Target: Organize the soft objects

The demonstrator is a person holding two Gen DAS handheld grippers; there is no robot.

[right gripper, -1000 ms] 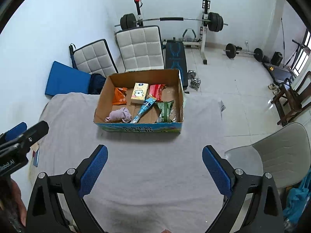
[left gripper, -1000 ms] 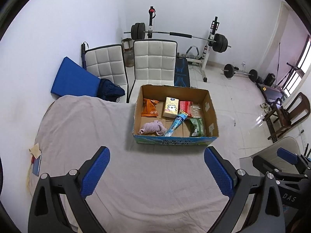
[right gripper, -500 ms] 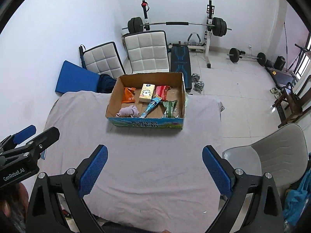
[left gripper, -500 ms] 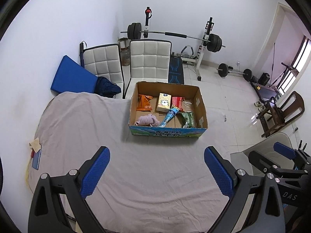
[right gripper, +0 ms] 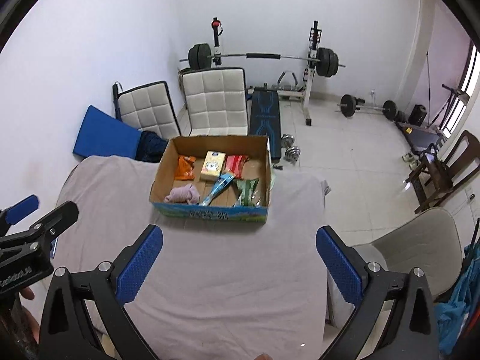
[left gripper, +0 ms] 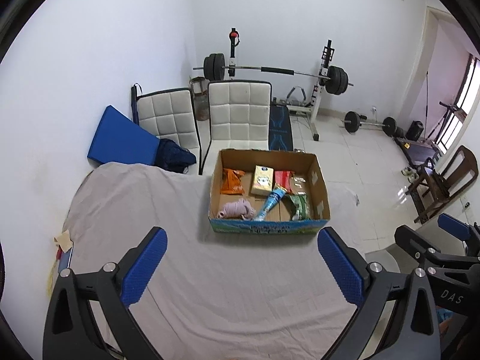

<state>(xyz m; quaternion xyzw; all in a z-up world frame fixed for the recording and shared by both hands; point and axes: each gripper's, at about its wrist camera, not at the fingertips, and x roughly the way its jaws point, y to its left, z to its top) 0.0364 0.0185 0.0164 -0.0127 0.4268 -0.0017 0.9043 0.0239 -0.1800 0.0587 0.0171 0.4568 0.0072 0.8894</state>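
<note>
A cardboard box (left gripper: 321,193) (right gripper: 159,180) stands on the far part of a table under a grey cloth (left gripper: 210,276) (right gripper: 228,282). Inside lie a pink rolled cloth (left gripper: 235,210) (right gripper: 183,195), an orange packet (left gripper: 231,181) (right gripper: 185,167), a yellow carton (left gripper: 262,180) (right gripper: 213,165), a red packet (left gripper: 282,178) (right gripper: 235,163), a blue tube (left gripper: 271,202) (right gripper: 219,188) and a green packet (left gripper: 300,207) (right gripper: 247,190). My left gripper (left gripper: 240,267) is open and empty, held above the cloth short of the box. My right gripper (right gripper: 238,265) is open and empty too.
Two white padded chairs (left gripper: 237,114) and a blue mat (left gripper: 120,141) stand behind the table. A barbell rack (right gripper: 261,57), a bench and dumbbells fill the far floor. A grey chair (right gripper: 420,240) is at the right, a wooden chair (left gripper: 444,180) beyond it.
Both grippers drew back and up from the box over the first half second, then eased slightly nearer. Both stayed open and empty.
</note>
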